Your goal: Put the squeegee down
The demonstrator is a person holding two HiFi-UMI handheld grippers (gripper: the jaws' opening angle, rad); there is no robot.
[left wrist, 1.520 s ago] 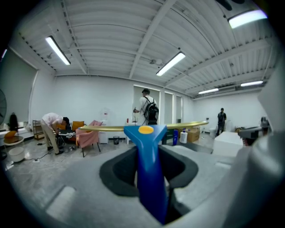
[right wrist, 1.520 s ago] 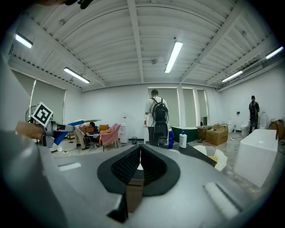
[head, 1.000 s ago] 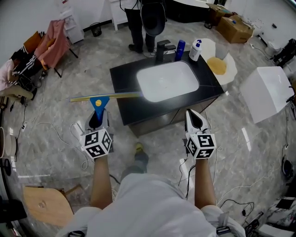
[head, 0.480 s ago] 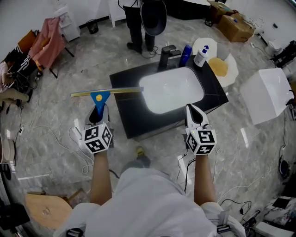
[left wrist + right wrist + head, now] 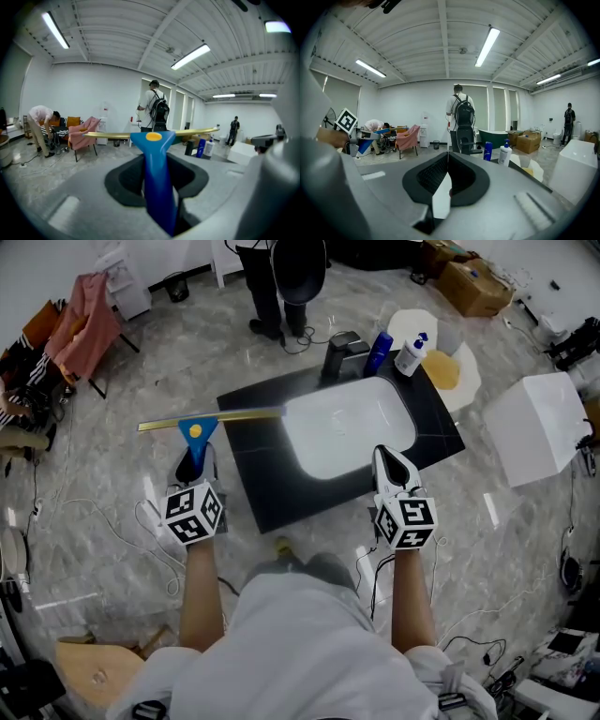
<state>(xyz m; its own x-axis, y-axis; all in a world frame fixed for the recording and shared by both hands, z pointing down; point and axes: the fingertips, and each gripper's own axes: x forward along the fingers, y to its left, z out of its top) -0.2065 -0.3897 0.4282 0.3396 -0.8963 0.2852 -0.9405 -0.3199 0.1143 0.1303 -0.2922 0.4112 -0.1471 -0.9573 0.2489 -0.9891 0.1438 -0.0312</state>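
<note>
In the head view, the left gripper point(image 5: 192, 463) held the squeegee point(image 5: 197, 431) by its blue handle. The brass-coloured blade lay crosswise out in front, clear of any surface. Its right end reached over the left edge of the black counter point(image 5: 251, 465), just beside the white basin point(image 5: 349, 426). The right gripper point(image 5: 390, 461) hung over the counter's near edge. A blue bottle point(image 5: 379, 351) and a white pump bottle point(image 5: 411, 354) stood behind the basin.

In the left gripper view, the jaws were clamped on the handle of the squeegee point(image 5: 158, 187), which rose upright between them to the blade. A person with a backpack point(image 5: 155, 110) stood beyond it.

In the right gripper view, the right gripper point(image 5: 446, 180) carried nothing. Its tips seemed to meet, though the wide lens bent the view. The pump bottle point(image 5: 505, 154) showed ahead.
</note>
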